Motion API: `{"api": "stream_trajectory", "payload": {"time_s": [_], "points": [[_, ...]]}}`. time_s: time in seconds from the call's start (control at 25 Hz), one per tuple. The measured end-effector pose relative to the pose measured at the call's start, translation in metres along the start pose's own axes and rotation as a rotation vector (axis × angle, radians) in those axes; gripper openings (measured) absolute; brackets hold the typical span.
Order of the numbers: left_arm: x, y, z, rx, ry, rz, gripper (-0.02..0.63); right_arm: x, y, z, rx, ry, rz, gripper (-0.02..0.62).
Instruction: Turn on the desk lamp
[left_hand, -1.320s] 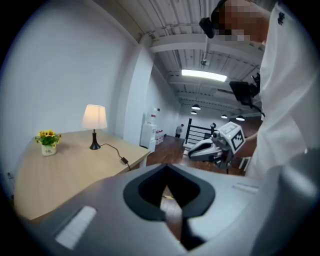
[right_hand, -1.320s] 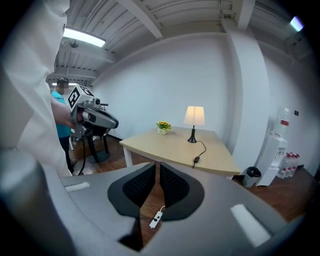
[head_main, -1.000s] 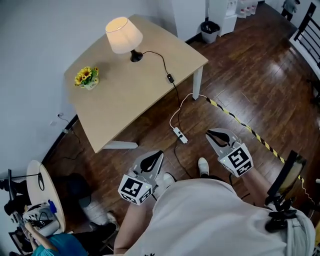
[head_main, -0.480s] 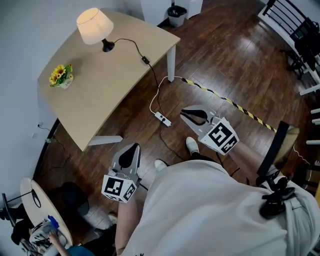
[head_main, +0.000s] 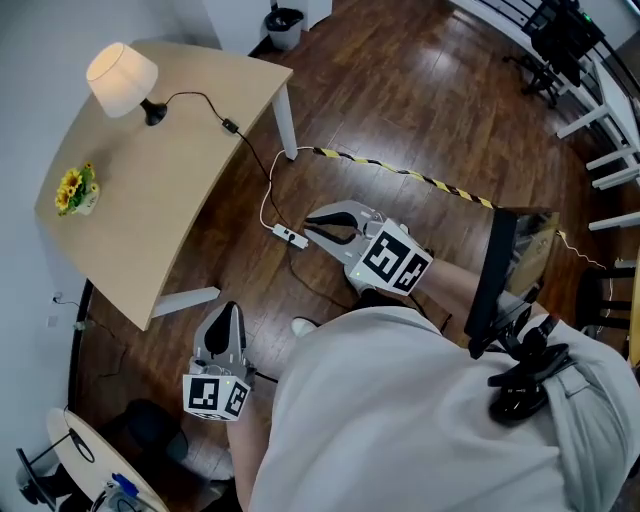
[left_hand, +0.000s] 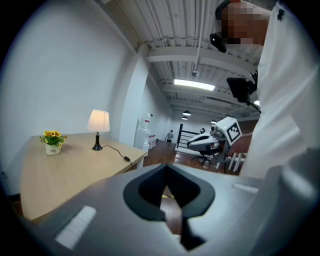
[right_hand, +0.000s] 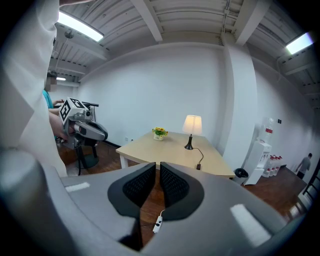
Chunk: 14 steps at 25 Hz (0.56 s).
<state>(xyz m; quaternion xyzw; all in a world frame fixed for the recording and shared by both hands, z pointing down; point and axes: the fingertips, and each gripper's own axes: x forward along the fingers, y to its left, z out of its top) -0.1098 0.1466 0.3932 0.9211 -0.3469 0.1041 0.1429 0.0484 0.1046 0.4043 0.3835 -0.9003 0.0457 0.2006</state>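
Note:
The desk lamp (head_main: 122, 78) stands at the far corner of the light wood table (head_main: 170, 190), its cream shade glowing. Its black cord, with an inline switch (head_main: 229, 125), runs off the table edge to a white power strip (head_main: 291, 238) on the floor. Both grippers hang well away from the table, over the floor. My left gripper (head_main: 227, 318) is shut and holds nothing. My right gripper (head_main: 312, 226), also shut and bare, hovers above the power strip. The left gripper view shows the lamp (left_hand: 98, 121) far off; the right gripper view shows the lamp (right_hand: 192, 126) beyond the closed jaws.
A small pot of yellow flowers (head_main: 78, 190) sits on the table's left side. A dark bin (head_main: 285, 20) stands beyond the table. Yellow-black tape (head_main: 400, 172) crosses the dark wood floor. A round side table (head_main: 100, 470) is at the lower left.
The head view has swung right, so table and lamp slid toward the upper left. The right gripper moved left over the power strip; the left gripper sank lower. Both stayed shut.

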Motion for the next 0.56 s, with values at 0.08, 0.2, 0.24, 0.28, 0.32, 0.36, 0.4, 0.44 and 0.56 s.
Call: {"api": "stream_trajectory", "payload": {"time_s": [0.08, 0.2, 0.24, 0.28, 0.32, 0.36, 0.4, 0.44, 0.56], "points": [[0.0000, 0.0005, 0.0000, 0.004, 0.000, 0.000, 0.015, 0.0015, 0.0014, 0.0006, 0.001, 0.000, 0.000, 0.029], [-0.0005, 0.0004, -0.0022, 0.000, -0.002, 0.001, 0.015, 0.0035, 0.0037, 0.0012, -0.005, 0.006, 0.006, 0.028], [-0.0003, -0.0002, -0.0027, -0.001, -0.002, -0.001, 0.015, 0.0038, 0.0038, 0.0011, -0.008, 0.008, 0.008, 0.028], [-0.0001, -0.0009, -0.0031, -0.001, -0.002, -0.002, 0.015, 0.0039, 0.0036, 0.0009, -0.010, 0.009, 0.008, 0.028], [-0.0001, -0.0014, -0.0037, -0.001, -0.001, -0.001, 0.015, 0.0041, 0.0035, 0.0005, -0.012, 0.010, 0.008, 0.028], [-0.0005, -0.0017, -0.0043, -0.001, 0.000, 0.001, 0.015, 0.0043, 0.0036, 0.0004, -0.015, 0.012, 0.009, 0.028], [-0.0009, -0.0022, -0.0049, -0.001, 0.000, 0.003, 0.015, 0.0042, 0.0036, 0.0005, -0.021, 0.015, 0.009, 0.028], [-0.0010, -0.0030, -0.0055, -0.002, 0.000, 0.005, 0.015, 0.0039, 0.0035, 0.0006, -0.029, 0.020, 0.010, 0.028], [0.0003, -0.0062, -0.0068, -0.004, -0.003, 0.006, 0.015, 0.0032, 0.0046, 0.0000, -0.037, 0.026, 0.019, 0.028]]}}
